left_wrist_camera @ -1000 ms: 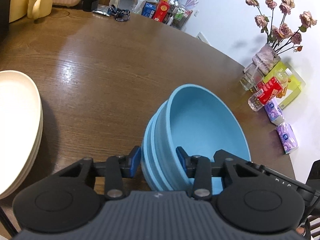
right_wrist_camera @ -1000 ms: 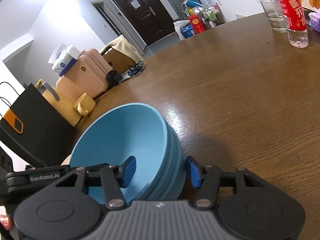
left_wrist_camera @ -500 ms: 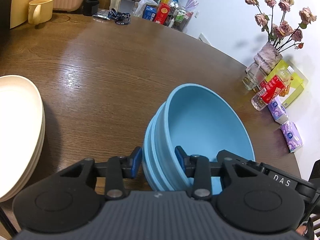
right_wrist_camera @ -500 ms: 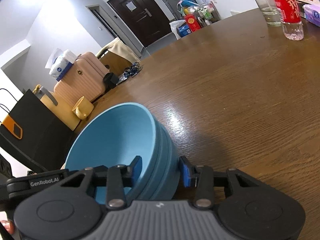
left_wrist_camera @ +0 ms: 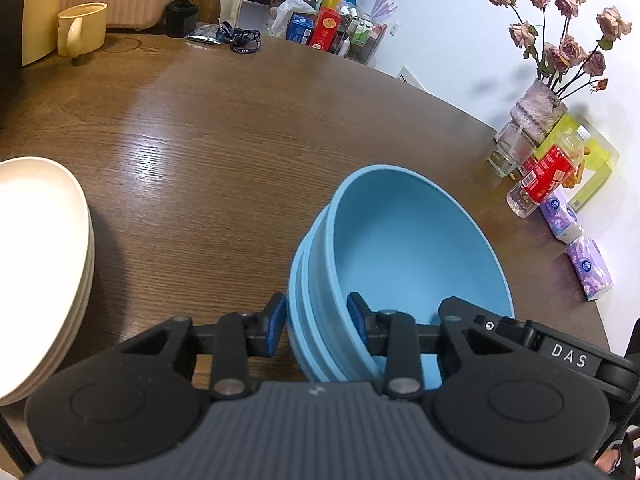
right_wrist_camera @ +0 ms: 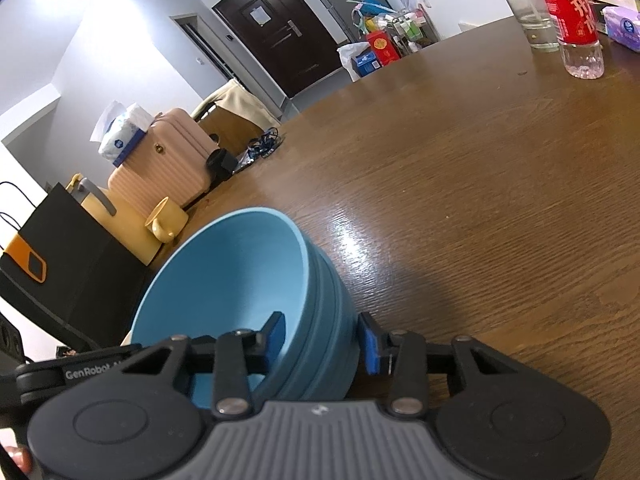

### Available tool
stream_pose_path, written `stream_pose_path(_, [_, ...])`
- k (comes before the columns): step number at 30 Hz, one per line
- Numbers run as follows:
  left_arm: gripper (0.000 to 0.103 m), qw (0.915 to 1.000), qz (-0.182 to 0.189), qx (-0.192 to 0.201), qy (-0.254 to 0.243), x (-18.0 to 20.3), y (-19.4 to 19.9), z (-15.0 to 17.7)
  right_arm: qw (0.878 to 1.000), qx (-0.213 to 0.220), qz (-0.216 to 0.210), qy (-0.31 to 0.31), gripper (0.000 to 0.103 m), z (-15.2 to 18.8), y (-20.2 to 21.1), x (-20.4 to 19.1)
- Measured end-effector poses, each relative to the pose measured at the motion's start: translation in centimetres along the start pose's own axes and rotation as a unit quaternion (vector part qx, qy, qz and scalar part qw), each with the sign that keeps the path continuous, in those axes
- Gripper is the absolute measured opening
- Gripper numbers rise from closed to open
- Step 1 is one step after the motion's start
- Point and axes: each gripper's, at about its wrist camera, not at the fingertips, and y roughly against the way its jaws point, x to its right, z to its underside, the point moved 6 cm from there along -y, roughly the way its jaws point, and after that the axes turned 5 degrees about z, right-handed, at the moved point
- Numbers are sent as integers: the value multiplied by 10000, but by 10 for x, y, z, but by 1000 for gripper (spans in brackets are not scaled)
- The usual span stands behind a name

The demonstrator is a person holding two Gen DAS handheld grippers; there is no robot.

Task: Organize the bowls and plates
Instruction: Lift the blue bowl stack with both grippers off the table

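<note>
Several nested blue bowls (left_wrist_camera: pixel 400 248) stand as a stack on the brown wooden table (left_wrist_camera: pixel 224 128). My left gripper (left_wrist_camera: pixel 316 320) straddles the stack's near left wall, one blue pad outside and one inside the top bowl. Its jaws are closing and the pads touch the wall. From the other side, my right gripper (right_wrist_camera: pixel 322 334) has its pads pressed on the right wall of the blue bowls (right_wrist_camera: pixel 232 280), again one inside and one outside. A stack of cream plates (left_wrist_camera: pixel 36 260) sits at the left edge of the left wrist view.
A yellow mug (left_wrist_camera: pixel 80 28) and a lanyard (left_wrist_camera: pixel 240 40) lie at the table's far side. At the right edge stand a vase of dried roses (left_wrist_camera: pixel 540 108), a glass (left_wrist_camera: pixel 512 148), a red-labelled bottle (left_wrist_camera: pixel 544 176) and tissue packs (left_wrist_camera: pixel 588 268).
The right gripper's jaws have closed in from wide apart onto the bowl wall. The left gripper's jaws have narrowed a little. Neither hand has shifted, and the bowls stay put.
</note>
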Motion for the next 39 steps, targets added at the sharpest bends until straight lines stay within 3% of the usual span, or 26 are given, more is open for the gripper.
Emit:
stream_pose_path(18, [30,10000,-56,23,-5,0,3,1,9999,33,-3,-105,35,1,6,7])
stream_pose_path(26, [34,10000,-3,-11,-79,-1,3,0,9999,-41,-86,-133,35,-2,3,11])
stream_pose_path(28, [41,9999,-60,-23,-92,-2,2,-1,9999,-53,-90,-129,38,-2,3,12])
stream_pose_path(30, [51,9999,-117,-32,-83,-3,1,-1,9999,-58,11,-89,48,-3,2,12])
stream_pose_path(39, [57,9998,-96,-155,-77,-6,-5,-3,9989,-271,381,-25,61,-5,-5,11])
